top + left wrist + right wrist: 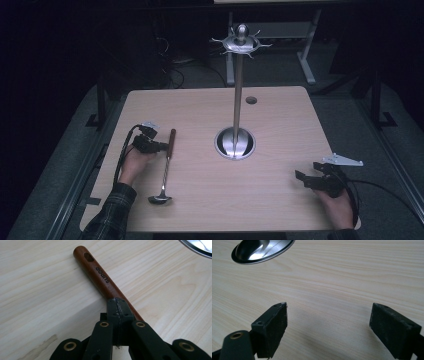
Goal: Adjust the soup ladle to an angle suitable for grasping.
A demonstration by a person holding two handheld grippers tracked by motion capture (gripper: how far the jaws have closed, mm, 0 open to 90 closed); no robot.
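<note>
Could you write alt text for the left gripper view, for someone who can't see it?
The left gripper has its black jaws shut over a brown wooden handle, which lies aslant on the pale wood table. The handle has a hanging hole near its end.

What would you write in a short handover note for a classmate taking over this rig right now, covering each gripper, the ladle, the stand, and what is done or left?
Left gripper: shut on the ladle's wooden handle, ladle lying flat on the table.
Right gripper: open, holding nothing, low over the table's right side.
Hook stand: upright at centre, hooks bare.
Done: ladle gripped.
Left, probably: lift it and hang it by the handle hole on a hook.
</note>
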